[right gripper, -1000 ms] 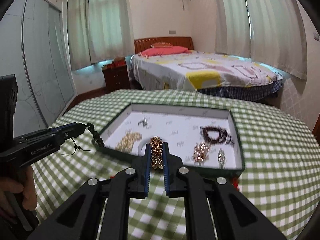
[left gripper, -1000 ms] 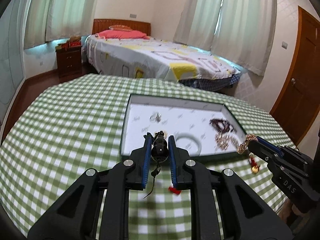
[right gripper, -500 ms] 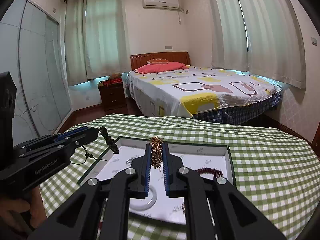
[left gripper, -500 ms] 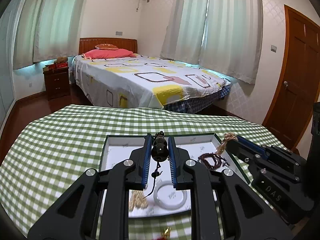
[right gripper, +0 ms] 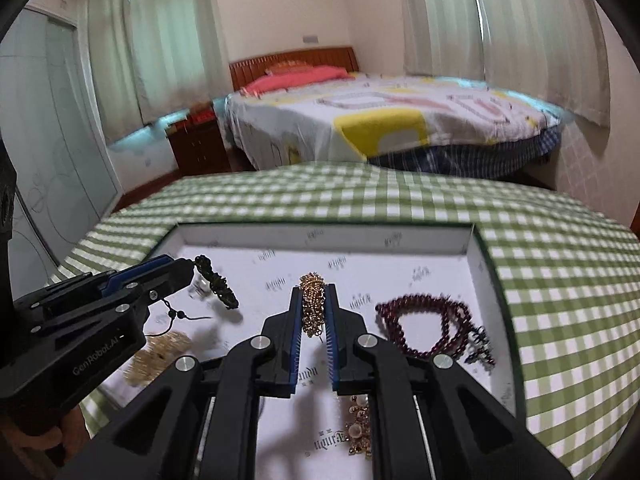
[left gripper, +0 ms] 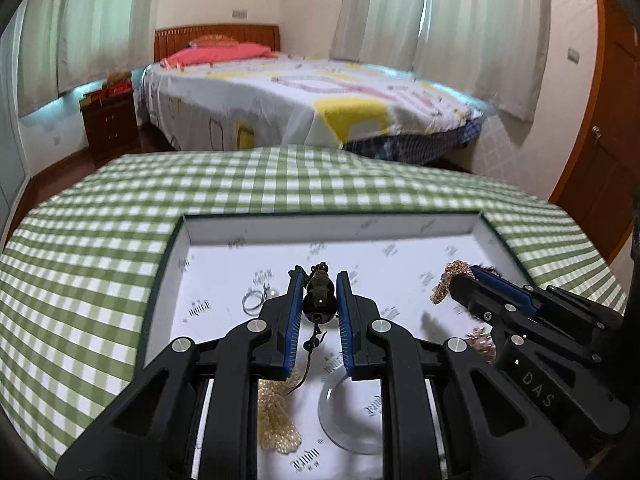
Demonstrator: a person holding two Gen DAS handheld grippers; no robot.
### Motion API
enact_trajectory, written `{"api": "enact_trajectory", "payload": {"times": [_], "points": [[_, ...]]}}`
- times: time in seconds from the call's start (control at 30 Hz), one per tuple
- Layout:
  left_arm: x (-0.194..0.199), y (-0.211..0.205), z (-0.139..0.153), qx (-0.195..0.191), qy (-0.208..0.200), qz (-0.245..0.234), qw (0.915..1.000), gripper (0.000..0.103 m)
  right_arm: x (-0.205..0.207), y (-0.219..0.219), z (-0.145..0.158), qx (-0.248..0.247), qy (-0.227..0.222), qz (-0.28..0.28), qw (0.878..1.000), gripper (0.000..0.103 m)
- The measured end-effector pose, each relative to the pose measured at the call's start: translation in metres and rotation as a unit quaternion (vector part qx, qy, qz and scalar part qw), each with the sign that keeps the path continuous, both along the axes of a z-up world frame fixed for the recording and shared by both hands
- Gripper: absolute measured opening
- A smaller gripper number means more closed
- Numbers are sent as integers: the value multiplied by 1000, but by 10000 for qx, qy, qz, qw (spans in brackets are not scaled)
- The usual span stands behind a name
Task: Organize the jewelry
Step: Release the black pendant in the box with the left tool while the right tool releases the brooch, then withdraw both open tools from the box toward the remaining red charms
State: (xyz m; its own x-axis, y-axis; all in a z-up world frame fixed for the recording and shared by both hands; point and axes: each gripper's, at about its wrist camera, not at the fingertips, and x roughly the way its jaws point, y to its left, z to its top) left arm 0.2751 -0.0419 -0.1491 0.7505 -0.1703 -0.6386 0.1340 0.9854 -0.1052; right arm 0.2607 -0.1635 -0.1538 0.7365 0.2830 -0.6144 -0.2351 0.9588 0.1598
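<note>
Shallow white tray [left gripper: 224,236], dark green rim, on green-checked tabletop [left gripper: 100,248], fills lower centre of both views. Dark beaded bracelet [left gripper: 319,300], thin cord dangling, held above tray left of centre. Gold chain bracelet [right gripper: 313,304] held above tray middle. On tray floor: maroon bead strand [right gripper: 424,328] coiled at right; silver rings [left gripper: 256,300] left; pearl cluster [left gripper: 276,416] and pale bangle [left gripper: 344,420] at bottom of frame.

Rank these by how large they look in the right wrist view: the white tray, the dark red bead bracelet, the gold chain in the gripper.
1. White tray, by far the largest.
2. Dark red bead bracelet.
3. Gold chain, held in the right gripper; part of it may be hidden between the fingers.
</note>
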Motion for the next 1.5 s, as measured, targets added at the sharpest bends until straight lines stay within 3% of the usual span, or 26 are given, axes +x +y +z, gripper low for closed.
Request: {"api": "enact_trajectory", "payload": {"times": [0.17, 0.47, 0.77, 0.83, 1.0, 1.17, 1.5], "points": [[11, 0, -15, 9, 308, 8, 9995, 17, 12, 2, -15, -81, 405, -21, 9991, 11], [20, 1, -31, -51, 747, 71, 9972, 17, 16, 1, -23, -119, 687, 22, 9976, 12], [18, 2, -29, -82, 746, 82, 9971, 21, 18, -1, -22, -53, 709, 40, 9975, 21], [16, 2, -27, -84, 715, 93, 9974, 32, 18, -1, -21, -64, 686, 48, 9976, 23], [11, 3, -22, -126, 593, 64, 9981, 41, 13, -1, -19, -75, 610, 54, 9981, 24], [-2, 3, -10, -151, 338, 38, 9993, 42, 5, -2, -11, -102, 421, 36, 9991, 34], [-53, 12, 27, -134, -474, 74, 9988, 43, -36, -10, 22, -174, -221, -30, 9996, 40]]}}
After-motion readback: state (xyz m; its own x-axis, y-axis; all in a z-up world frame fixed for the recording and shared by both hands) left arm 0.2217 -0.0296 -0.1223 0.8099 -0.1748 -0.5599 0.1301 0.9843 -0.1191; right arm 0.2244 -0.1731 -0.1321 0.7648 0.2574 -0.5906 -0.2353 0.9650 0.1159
